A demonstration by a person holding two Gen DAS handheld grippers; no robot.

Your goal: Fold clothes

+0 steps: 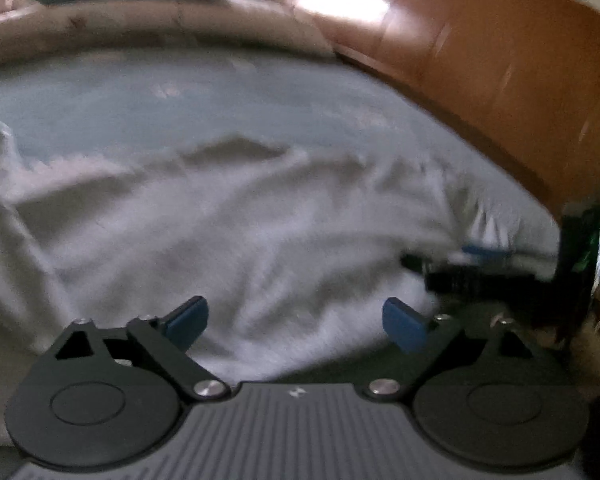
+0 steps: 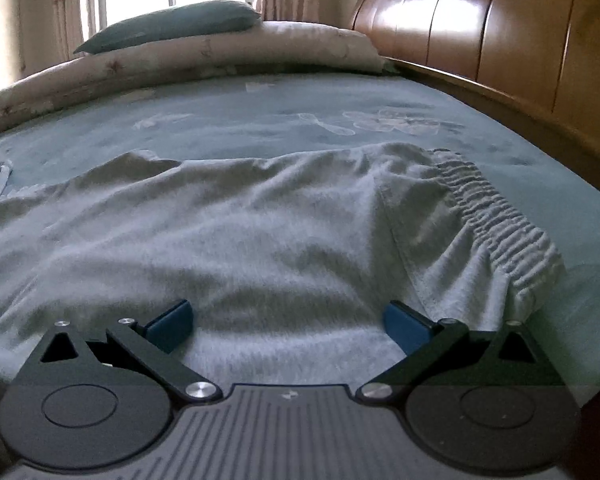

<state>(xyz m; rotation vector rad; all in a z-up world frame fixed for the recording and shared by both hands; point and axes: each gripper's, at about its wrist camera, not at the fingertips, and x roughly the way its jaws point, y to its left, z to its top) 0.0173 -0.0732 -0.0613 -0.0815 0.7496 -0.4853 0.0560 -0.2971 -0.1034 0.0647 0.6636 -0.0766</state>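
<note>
Bed (image 2: 260,120) with teal floral sheet. Grey garment (image 2: 240,232) lies spread across its centre, gathered elastic waistband (image 2: 500,216) at 3 o'clock. Rolled pale quilt (image 2: 220,56) lies along the far edge at 12 o'clock, with a teal pillow (image 2: 172,24) on top. Wooden headboard (image 2: 500,32) bounds the bed at 2 o'clock.

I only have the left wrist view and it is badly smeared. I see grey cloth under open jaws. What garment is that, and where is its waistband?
Observer: The right wrist view is sharp: grey sweatpants lie spread on the teal bedsheet, and the gathered elastic waistband is at their right end.
Operator: Is the right gripper holding any of it?
Observer: No. The right gripper is open, its blue pads apart over the cloth and pinching nothing.
Operator: Anything else on the bed?
Observer: A teal pillow sits on a rolled pale quilt at the far side.
</note>
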